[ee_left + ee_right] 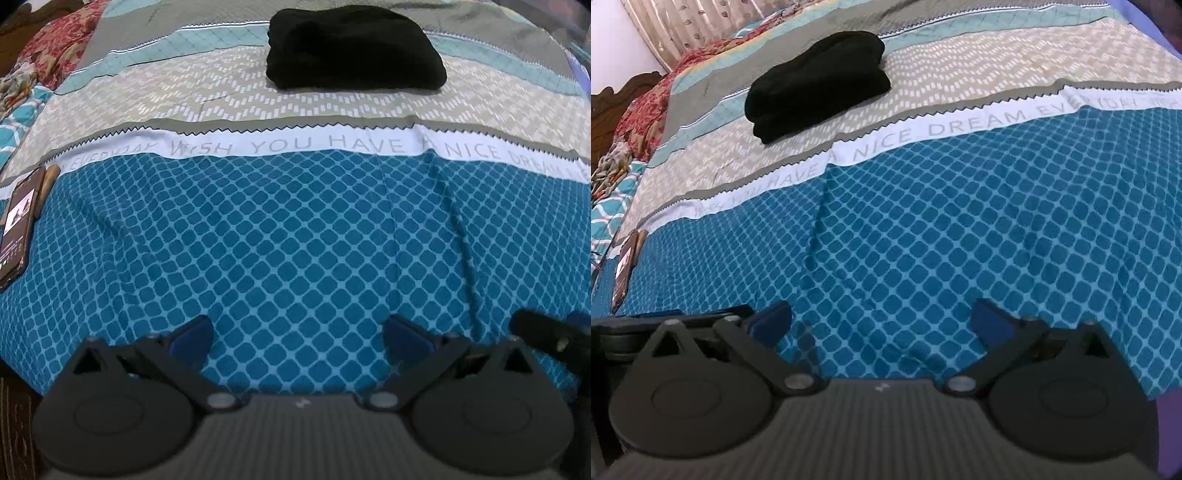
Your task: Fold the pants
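Note:
The black pants (352, 46) lie folded into a compact bundle on the beige zigzag band of the bedspread, far ahead of both grippers; the same pants (820, 83) show at upper left in the right wrist view. My left gripper (297, 338) hovers over the blue diamond-patterned part of the bedspread (295, 240) near the bed's front edge, jaws wide and nothing between its blue pads. My right gripper (881, 319) stands beside it over the same blue area, also wide and empty. The right gripper's tip (546, 332) peeks in at the right edge of the left wrist view.
A phone (18, 221) with a lit screen lies on the bedspread at the left edge, the same phone (626, 269) dimly seen at the far left. Red floral bedding (62, 44) is piled at the far left. A wooden headboard (613, 107) and a curtain (701, 26) stand beyond.

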Demonstrator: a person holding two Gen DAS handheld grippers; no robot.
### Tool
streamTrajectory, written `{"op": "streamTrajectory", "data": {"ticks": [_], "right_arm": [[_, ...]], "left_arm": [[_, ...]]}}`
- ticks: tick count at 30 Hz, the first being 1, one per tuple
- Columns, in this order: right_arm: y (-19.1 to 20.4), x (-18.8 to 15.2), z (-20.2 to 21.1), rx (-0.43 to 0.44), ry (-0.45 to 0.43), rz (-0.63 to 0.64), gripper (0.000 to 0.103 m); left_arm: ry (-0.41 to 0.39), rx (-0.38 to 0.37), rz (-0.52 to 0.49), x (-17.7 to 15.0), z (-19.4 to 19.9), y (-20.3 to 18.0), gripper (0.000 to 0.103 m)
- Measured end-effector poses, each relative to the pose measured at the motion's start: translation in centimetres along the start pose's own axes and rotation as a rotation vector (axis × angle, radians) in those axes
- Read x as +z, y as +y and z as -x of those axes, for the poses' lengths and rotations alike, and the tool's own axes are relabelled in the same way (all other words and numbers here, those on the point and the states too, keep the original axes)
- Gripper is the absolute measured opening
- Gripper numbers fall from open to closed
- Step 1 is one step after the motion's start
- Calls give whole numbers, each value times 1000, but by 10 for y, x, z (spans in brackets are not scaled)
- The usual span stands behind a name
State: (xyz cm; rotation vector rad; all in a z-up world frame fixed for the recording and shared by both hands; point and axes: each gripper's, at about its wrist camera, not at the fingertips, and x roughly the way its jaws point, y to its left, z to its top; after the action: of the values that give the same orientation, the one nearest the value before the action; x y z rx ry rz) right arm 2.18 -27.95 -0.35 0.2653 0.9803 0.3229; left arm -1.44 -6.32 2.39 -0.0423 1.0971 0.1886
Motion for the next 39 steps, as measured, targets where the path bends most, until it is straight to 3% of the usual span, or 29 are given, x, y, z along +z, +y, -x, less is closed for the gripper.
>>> {"op": "streamTrajectory", "data": {"ticks": [7,15,21,25,39], "right_arm": [[-18,-2,-1,58,-68,-132,103],[-13,-2,-1,47,-59,-116,103],[-18,9,5,136,32,-149,103],[-13,12,14,155,51,-185,103],[35,12,70,89,-206,96,103]], "left_arm": [[0,-17,2,1,-3,2,103],[7,-13,5,2,-2,2,103],[23,-5,4,6,9,5,103],[-45,47,1,7,30,9,103],[-180,123,28,8,74,18,103]]}}
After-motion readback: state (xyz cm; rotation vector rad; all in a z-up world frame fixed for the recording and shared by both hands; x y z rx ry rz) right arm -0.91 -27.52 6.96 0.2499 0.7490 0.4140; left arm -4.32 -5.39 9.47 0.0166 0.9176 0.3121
